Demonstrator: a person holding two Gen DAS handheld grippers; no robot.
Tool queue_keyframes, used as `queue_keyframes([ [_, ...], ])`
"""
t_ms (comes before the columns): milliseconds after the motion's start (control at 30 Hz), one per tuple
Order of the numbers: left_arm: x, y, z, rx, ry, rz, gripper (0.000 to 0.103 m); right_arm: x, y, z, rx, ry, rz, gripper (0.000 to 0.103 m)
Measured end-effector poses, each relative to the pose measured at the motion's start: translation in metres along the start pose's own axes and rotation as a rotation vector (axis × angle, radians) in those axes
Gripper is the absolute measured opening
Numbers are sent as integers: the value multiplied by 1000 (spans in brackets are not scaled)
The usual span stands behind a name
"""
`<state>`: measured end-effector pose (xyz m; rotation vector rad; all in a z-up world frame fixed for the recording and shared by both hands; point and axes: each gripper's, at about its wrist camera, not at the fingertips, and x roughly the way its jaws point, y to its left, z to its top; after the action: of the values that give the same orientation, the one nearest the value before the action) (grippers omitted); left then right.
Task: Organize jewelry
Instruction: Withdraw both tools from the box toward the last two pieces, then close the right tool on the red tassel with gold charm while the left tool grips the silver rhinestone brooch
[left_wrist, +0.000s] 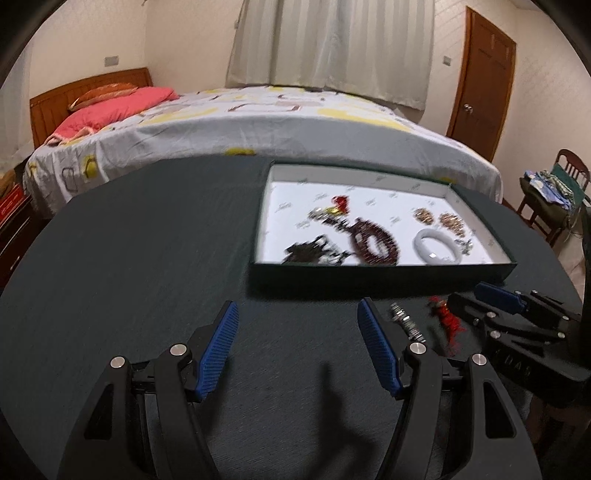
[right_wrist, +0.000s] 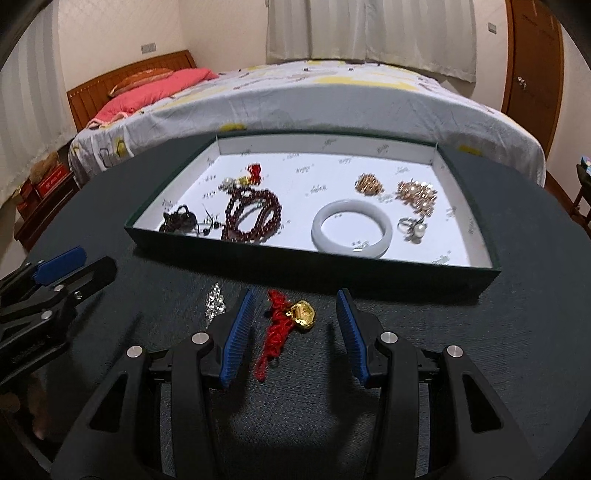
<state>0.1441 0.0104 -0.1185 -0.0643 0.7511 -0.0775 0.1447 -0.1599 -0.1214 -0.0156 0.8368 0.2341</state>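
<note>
A red cord with a gold charm (right_wrist: 301, 314) lies on the dark table in front of a dark green box (right_wrist: 332, 267) lined in white. My right gripper (right_wrist: 295, 291) is open; the cord lies between its blue pads, which do not touch it. A small silver chain (right_wrist: 214, 302) lies just left of that gripper's left finger. My left gripper (left_wrist: 297, 302) is open over bare table with nothing in it; the silver chain (left_wrist: 406, 321) and the red cord (left_wrist: 447, 321) lie to its right. In the left wrist view the right gripper (left_wrist: 469, 295) shows beside the cord.
Inside the box lie a white bangle (right_wrist: 351, 229), a dark red bead bracelet (right_wrist: 251, 218), two gold chains (right_wrist: 369, 184), a pearl ring (right_wrist: 413, 225) and a black piece (right_wrist: 181, 219). A bed (right_wrist: 332, 96) stands behind the table, and a chair (left_wrist: 554, 192) at the right.
</note>
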Motion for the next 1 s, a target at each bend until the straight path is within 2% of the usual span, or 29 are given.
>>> queue_keyframes([
  [167,3,9,-2,-36,18,0,65,10,2,-1,-8,35,-15,45],
  [333,7,4,-6,-21,34,-9,65,18,0,-6,-21,70,-29,45],
  [367,7,2,-7,-20,38,-12,65,18,1,-6,-30,71,-32,43],
  [400,8,1,-8,-17,42,-16,65,17,0,-6,-34,70,-35,33],
  [467,8,-2,-8,-12,45,-21,65,16,0,-7,-41,70,-30,22],
  [700,11,-17,-11,6,58,-46,65,8,-11,-8,-20,61,-10,16],
  [1000,13,-39,-10,25,55,-88,65,-8,-37,-4,30,20,-39,16],
])
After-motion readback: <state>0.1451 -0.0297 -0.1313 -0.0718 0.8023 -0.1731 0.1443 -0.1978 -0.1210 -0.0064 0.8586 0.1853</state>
